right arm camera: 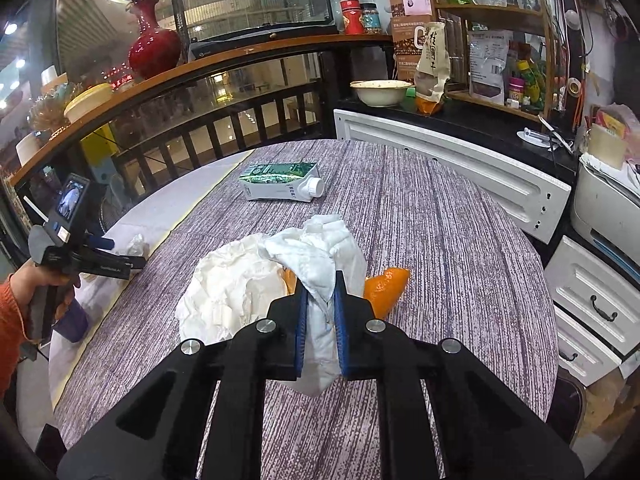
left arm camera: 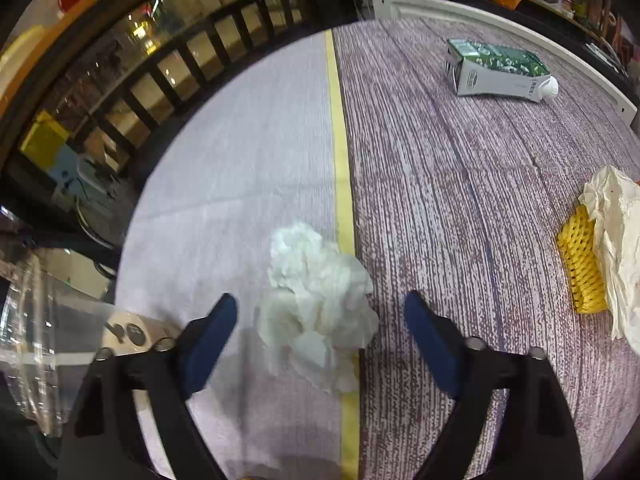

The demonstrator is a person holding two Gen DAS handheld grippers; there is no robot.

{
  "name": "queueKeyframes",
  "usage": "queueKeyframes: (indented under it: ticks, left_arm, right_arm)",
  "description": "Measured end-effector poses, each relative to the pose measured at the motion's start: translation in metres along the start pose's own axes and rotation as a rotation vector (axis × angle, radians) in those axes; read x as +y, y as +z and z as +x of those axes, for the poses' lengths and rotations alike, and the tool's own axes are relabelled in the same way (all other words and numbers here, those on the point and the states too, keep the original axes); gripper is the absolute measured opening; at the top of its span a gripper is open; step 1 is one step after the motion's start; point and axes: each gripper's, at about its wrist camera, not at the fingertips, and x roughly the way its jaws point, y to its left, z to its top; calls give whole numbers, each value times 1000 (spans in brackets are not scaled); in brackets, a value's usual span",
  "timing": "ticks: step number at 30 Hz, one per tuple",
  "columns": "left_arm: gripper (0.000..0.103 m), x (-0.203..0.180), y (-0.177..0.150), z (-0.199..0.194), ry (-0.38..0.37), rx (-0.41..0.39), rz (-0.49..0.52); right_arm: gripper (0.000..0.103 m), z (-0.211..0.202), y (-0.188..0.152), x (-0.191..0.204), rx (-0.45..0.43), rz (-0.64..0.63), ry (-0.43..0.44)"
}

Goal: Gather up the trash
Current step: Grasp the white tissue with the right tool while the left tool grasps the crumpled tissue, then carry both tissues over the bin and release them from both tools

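jaws astride crumpled tissue (left arm camera: 316,300)

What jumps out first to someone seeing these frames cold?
The right gripper, shut on a white tissue, sits front and centre above the round table. The left gripper straddles a crumpled tissue wad near the table's left edge without pinching it. Behind them, a green milk carton lies on its side.
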Motion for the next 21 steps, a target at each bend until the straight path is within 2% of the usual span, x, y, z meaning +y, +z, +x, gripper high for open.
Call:
queueKeyframes:
  ticks: [3, 5, 9, 12, 19, 20, 21]
  left_arm:
    - [65, 3, 1, 7, -12, 41, -6]
    - [52, 5, 2, 7, 0, 42, -7]
    - [41, 12, 3, -1, -25, 13, -37]
    - [28, 12, 2, -12, -47, -17, -53]
    - [21, -2, -5, -27, -78, -76, -56]
    - [11, -3, -7, -31, -86, -89, -61]
    - [8, -4, -7, -35, -96, -100, -68]
  right_arm:
    - [13, -3, -1, -1, -4, 4, -3]
    - [13, -8, -1, -3, -13, 10, -2]
    - [13, -15, -3, -5, -27, 16, -6]
    - [13, -18, -6, -10, -30, 34, -7]
    - [13, -28, -17, -18, -39, 67, -5]
    - [13, -30, -19, -19, -39, 70, -6]
    - [13, -34, -21, -21, -41, 74, -9]
